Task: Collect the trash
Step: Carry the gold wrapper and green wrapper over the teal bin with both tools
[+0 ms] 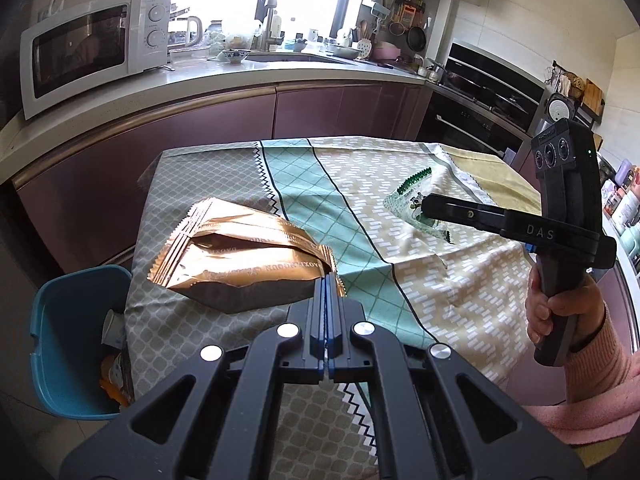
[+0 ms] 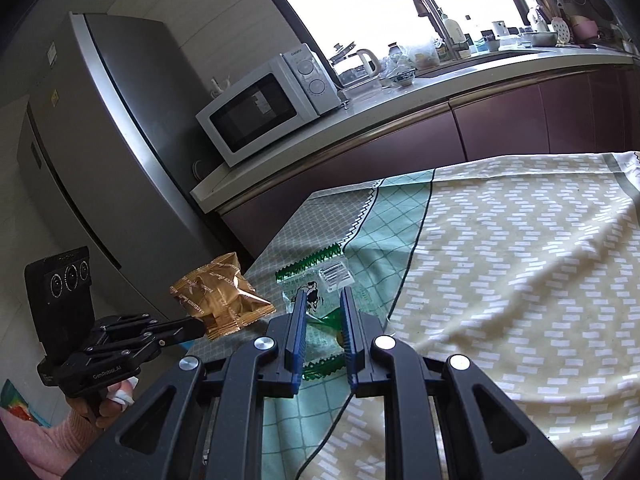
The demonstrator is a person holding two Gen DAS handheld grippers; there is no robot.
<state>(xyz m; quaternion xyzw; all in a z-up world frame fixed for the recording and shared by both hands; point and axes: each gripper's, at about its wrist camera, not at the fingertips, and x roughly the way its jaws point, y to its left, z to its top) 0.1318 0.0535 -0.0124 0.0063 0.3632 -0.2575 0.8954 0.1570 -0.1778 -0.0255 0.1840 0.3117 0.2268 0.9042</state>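
Note:
A gold foil snack wrapper (image 1: pixel 240 256) is pinched at its near corner by my left gripper (image 1: pixel 329 280), which is shut on it and holds it just above the tablecloth; it also shows in the right wrist view (image 2: pixel 224 296). A clear wrapper with green edges (image 2: pixel 316 280) lies on the cloth. My right gripper (image 2: pixel 323 300) is open, its fingers on either side of that wrapper. In the left wrist view the right gripper (image 1: pixel 430 204) lies over the clear wrapper (image 1: pixel 408 196).
A blue trash bin (image 1: pixel 76 340) with some waste inside stands on the floor at the table's left edge. The patterned tablecloth (image 1: pixel 400 240) covers the table. A counter with a microwave (image 1: pixel 92 48) and a fridge (image 2: pixel 100 140) lie beyond.

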